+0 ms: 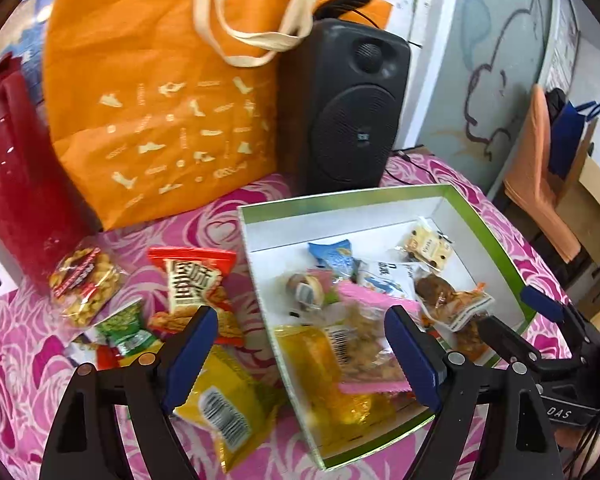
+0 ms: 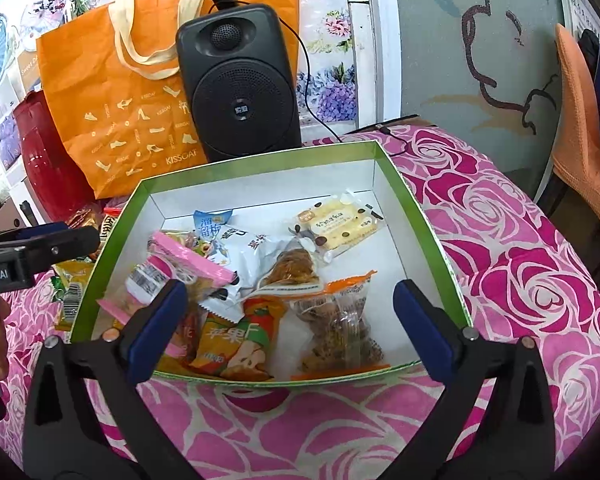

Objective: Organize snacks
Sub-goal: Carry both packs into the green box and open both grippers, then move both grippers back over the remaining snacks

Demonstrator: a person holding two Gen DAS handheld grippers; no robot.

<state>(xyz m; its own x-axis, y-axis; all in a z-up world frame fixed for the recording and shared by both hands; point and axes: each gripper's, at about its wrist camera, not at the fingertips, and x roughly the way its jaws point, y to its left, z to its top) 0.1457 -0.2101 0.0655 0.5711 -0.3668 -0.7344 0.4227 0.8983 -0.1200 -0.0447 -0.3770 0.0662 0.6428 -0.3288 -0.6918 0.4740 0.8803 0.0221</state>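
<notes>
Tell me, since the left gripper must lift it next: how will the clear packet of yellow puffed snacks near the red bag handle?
The clear packet of yellow puffed snacks probably feels light, being mostly airy pieces. Its glossy film looks slippery and crinkly, so it may sag or slide between the fingers. The contents likely crush under a hard squeeze.
</notes>
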